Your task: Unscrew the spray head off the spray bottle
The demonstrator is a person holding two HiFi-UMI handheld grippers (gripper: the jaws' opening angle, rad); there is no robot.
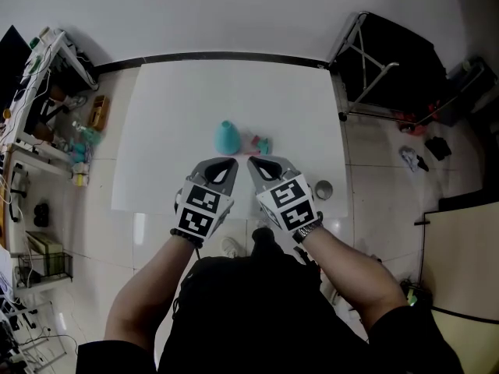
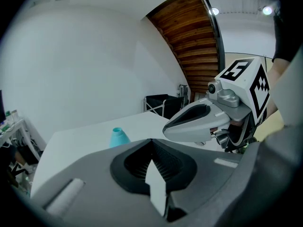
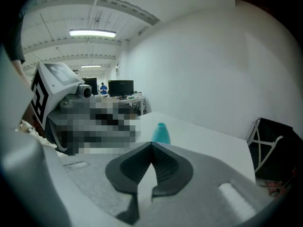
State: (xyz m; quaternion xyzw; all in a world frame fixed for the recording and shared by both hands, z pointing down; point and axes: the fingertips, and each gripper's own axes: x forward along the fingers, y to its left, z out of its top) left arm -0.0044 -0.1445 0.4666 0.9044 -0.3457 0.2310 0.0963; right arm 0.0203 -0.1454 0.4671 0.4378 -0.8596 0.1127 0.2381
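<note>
a white table fills the centre of the head view, on a pale tiled floor. at the left stands an open shelf unit loaded with mixed clutter, and a wire basket sits lower on the same side. a black folding rack stands at the table's far right corner, and loose items lie on the floor beyond it. a small round tin rests on the floor just beside the table's right edge; its contents cannot be made out. nothing stands between the grippers and the items on the table. the left gripper and the right gripper are held side by side above the near edge of the table, tips near each other and pointing at the bottle. in each gripper view the ribbed pads meet at the tip: both tools are clenched with nothing between the jaws. the spray bottle stands upright near the middle of the table, ahead of both grippers and apart from them. it is teal and opaque, with a rounded body that tapers to a short neck; the neck is open with no head on it, and what it contains cannot be told. the spray head lies on the table just to the right of the bottle, a small pink and teal piece, too small for detail.
</note>
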